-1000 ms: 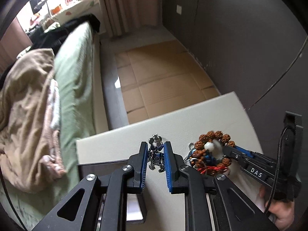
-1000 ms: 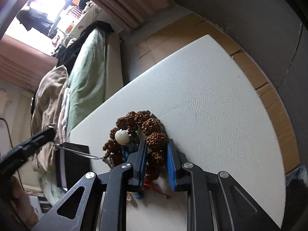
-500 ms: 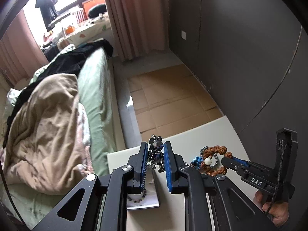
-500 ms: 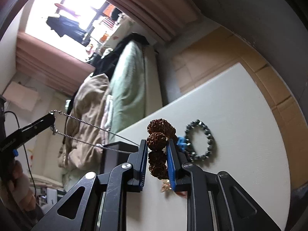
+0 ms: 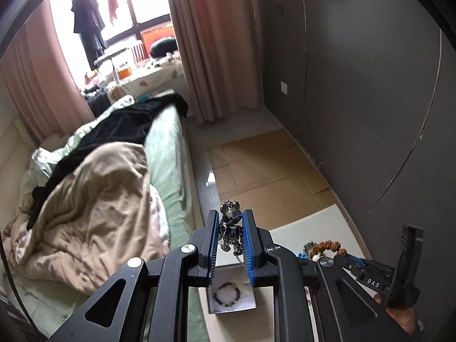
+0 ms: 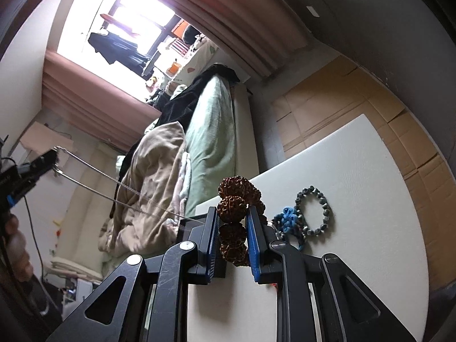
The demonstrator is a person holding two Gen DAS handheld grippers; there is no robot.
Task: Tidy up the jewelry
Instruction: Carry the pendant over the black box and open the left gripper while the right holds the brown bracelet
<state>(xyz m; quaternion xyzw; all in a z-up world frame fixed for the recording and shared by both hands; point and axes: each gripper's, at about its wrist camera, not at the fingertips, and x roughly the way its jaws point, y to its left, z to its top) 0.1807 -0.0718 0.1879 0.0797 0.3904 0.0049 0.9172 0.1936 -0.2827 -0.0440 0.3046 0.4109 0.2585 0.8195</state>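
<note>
**Metal bear charm and brown seed beads held above the white board**

Silvery metal with a dark blue body, the bear pendant (image 5: pixel 231 225) sits clamped between the blue pads of the left gripper (image 5: pixel 231 238), head up, feet hanging towards the board. Its thin chain (image 6: pixel 114 183) runs as two taut strands from the left gripper's tip, seen at the left edge of the right wrist view, down towards the black box (image 6: pixel 196 219) at the near left edge of the white board (image 6: pixel 356 199); where the chain ends is hidden behind the right gripper's finger.

The right gripper (image 6: pixel 233 228) is clenched on a bracelet of knobbly brown seed beads (image 6: pixel 232 208), a column of beads pinched between its pads, two more standing above the fingertips. A bit of red cord shows below the right finger.

On the board just right of that gripper lies a grey bead bracelet (image 6: pixel 313 213) in a loose ring, flat, with a blue knotted cord (image 6: pixel 287 221) touching its left side.

From the left wrist view an open box with a white lining (image 5: pixel 232 296) sits near the board's left edge, below the gripper, and a dark bead bracelet (image 5: pixel 226 295) lies inside it. A hand (image 5: pixel 399 316) grips the right tool's handle at the lower right.

Beyond the board are cardboard sheets (image 5: pixel 265 171) on the floor, a dark wall, a bed with a green sheet (image 5: pixel 168 154) and a beige blanket (image 5: pixel 97 199), pink curtains and a bright window.
</note>
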